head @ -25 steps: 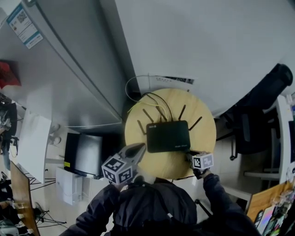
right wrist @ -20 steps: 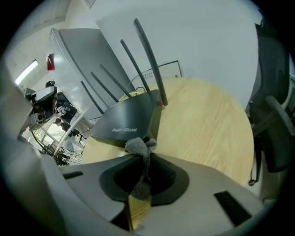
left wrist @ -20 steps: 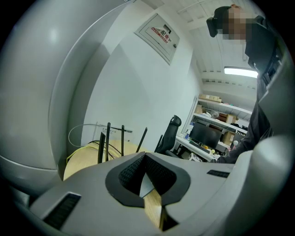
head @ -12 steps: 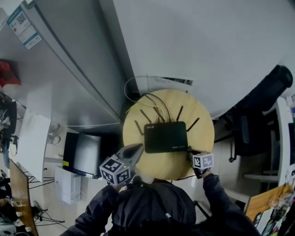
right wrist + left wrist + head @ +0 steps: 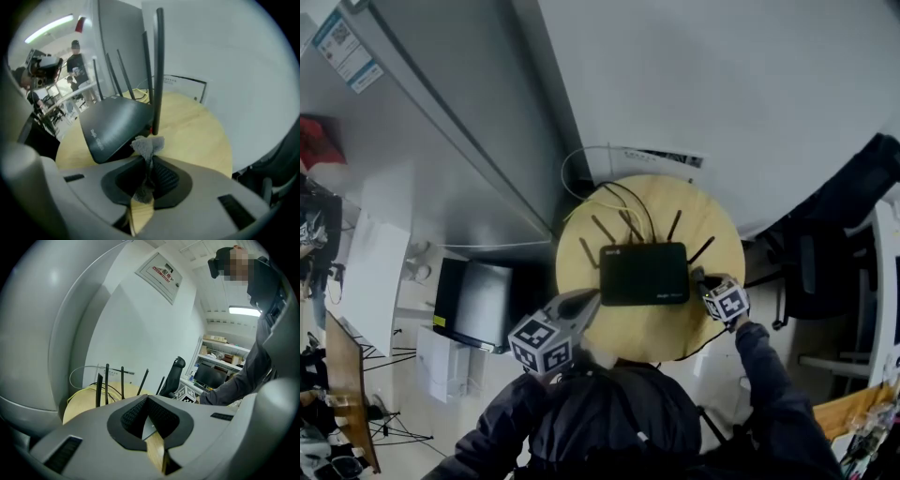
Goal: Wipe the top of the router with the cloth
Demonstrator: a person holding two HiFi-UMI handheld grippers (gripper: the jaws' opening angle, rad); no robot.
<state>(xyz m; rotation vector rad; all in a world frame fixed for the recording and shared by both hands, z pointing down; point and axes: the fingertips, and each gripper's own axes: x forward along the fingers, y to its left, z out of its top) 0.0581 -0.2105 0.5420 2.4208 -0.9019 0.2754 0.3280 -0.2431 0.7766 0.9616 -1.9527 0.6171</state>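
A black router (image 5: 644,273) with several upright antennas (image 5: 602,228) lies flat on a round wooden table (image 5: 649,333). My right gripper (image 5: 698,276) sits at the router's right edge, shut on a small grey cloth (image 5: 147,144). In the right gripper view the cloth bunches out of the jaws just beside the router's (image 5: 115,123) near corner and one antenna (image 5: 158,70). My left gripper (image 5: 589,298) hovers off the router's front left corner, its jaws together and holding nothing. In the left gripper view that gripper (image 5: 146,397) points toward the antennas (image 5: 107,383).
Black and white cables (image 5: 598,192) trail off the table's back edge toward the white wall. A dark box (image 5: 473,305) stands on the floor to the left, a black office chair (image 5: 820,267) to the right. People (image 5: 75,61) stand far off in the room.
My right gripper with the cloth has moved from the router's front right corner up along its right edge. The left gripper has stayed about where it was.
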